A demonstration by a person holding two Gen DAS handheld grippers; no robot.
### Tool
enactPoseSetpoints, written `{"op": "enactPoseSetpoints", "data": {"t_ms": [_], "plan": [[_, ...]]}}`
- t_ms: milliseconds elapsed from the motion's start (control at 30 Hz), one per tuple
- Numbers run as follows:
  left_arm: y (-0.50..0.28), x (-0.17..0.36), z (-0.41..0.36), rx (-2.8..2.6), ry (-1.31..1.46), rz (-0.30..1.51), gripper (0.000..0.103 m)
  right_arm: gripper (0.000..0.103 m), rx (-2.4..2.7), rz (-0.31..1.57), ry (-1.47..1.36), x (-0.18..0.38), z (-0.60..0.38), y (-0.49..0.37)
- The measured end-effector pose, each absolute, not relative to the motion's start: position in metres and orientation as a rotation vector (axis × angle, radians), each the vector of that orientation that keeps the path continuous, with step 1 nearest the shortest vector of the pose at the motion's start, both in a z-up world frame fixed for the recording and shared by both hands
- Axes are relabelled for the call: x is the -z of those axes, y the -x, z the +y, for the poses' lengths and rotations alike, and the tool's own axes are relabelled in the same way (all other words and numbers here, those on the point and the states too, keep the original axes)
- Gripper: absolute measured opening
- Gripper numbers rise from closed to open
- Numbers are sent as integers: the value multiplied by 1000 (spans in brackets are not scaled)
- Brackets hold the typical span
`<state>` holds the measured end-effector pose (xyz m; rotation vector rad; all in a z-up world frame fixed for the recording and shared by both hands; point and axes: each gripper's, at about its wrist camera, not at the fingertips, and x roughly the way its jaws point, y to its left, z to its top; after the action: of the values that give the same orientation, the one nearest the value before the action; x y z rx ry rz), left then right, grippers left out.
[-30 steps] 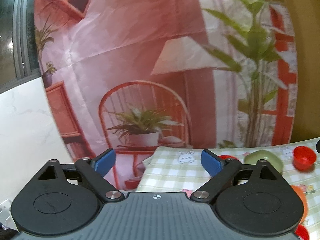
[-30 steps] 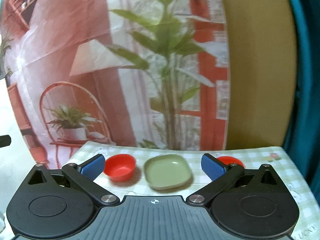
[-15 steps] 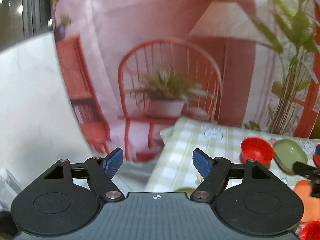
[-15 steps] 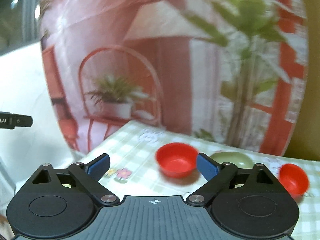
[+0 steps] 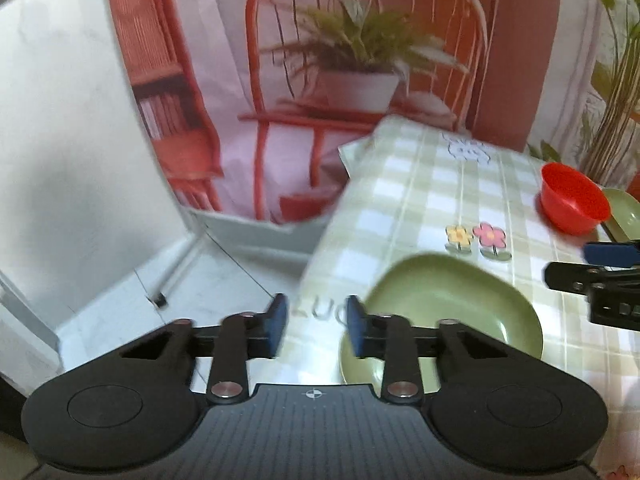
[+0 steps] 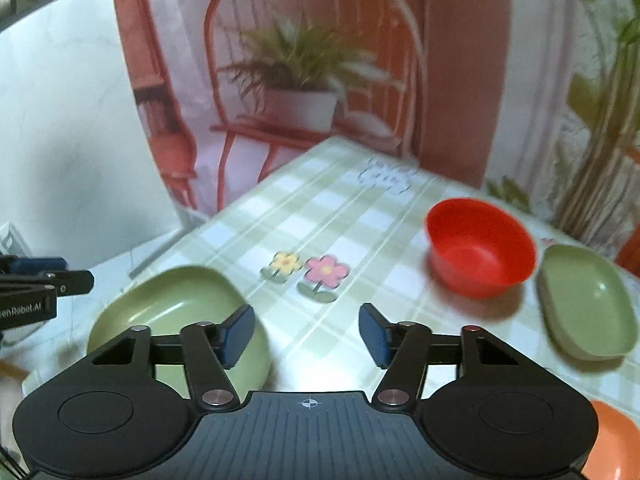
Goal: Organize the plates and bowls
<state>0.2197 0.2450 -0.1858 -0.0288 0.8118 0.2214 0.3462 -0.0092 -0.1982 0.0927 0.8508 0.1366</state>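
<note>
The left gripper [image 5: 313, 322] hangs over the near left corner of the checked tablecloth [image 5: 440, 184], its jaws closing with a narrow gap and nothing between the blue pads; the right pad stands in front of the rim of a green plate [image 5: 452, 304] without a visible grip. The right gripper [image 6: 307, 332] hovers over bare cloth further right, its jaws also closing, wider apart, nothing between them; its left pad overlaps the same green plate [image 6: 180, 304] in view, contact unclear. Past the plate lie 2 printed flowers [image 6: 308, 272], then a red bowl [image 6: 480, 246] toward the far right, with a 2nd green plate [image 6: 584, 308] just beside it. An orange dish [image 6: 612, 436] shows at the near right edge. A printed backdrop [image 6: 304, 64] hangs behind the table.
</note>
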Motion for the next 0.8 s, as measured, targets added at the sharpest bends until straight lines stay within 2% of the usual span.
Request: {"op": "enactPoseSetpoints", "data": {"t_ms": [433, 533, 567, 600, 700, 800], "plan": [[-215, 224, 248, -184, 103, 824, 28, 25, -215, 930, -68, 229, 7, -358], [-213, 226, 246, -183, 119, 837, 27, 15, -226, 944, -74, 232, 8, -357], [-212, 227, 246, -181, 122, 840, 25, 10, -229, 946, -78, 233, 8, -357], [-212, 228, 245, -177, 124, 844, 19, 9, -229, 947, -80, 233, 8, -357], [-210, 228, 242, -172, 130, 841, 10, 7, -234, 950, -89, 233, 6, -356], [-208, 228, 239, -191, 132, 843, 8, 6, -236, 954, -106, 231, 4, -356]]}}
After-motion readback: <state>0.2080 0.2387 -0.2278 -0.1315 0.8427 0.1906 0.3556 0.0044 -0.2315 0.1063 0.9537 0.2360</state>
